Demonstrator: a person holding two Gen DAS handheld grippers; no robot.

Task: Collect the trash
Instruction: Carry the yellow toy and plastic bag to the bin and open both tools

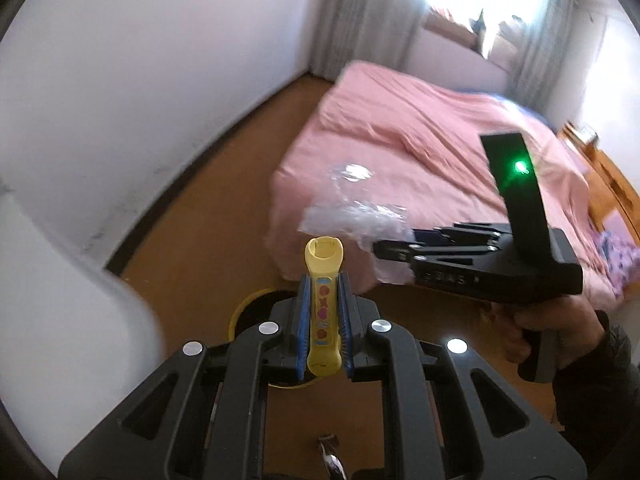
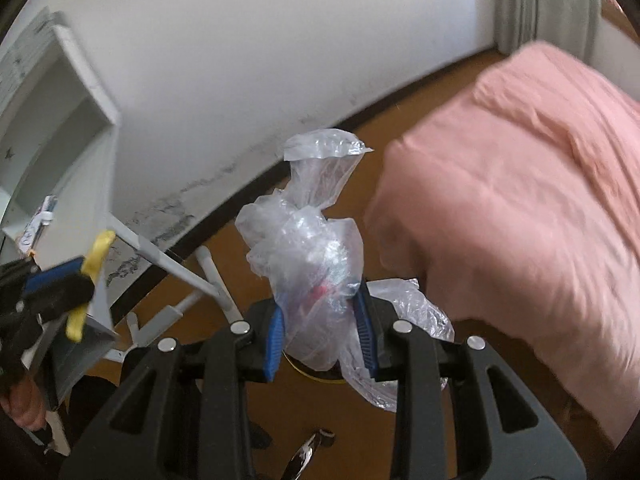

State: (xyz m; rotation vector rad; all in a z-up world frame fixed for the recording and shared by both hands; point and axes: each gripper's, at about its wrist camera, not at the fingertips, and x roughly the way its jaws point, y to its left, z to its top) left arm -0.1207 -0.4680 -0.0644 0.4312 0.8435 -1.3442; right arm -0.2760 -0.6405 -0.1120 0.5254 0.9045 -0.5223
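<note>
Left wrist view: the left gripper (image 1: 324,316) fingers pinch a yellow wrapper (image 1: 323,308) above a yellow-rimmed bin (image 1: 240,312), the right gripper (image 2: 324,328) clamps a crumpled plastic bag (image 2: 312,248), the pink bed (image 1: 420,140) crowding close right, white wall (image 1: 140,80) left, bare floor (image 1: 192,232) between.

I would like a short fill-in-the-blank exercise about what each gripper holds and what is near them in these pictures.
1. The left gripper is shut on a slim ____ plastic piece with coloured shapes printed on it.
2. The right gripper is shut on a crumpled clear plastic ____.
3. The bed is covered with a ____ sheet.
4. The floor between wall and bed is ____ in colour.

Missing words: yellow; bag; pink; brown
</note>
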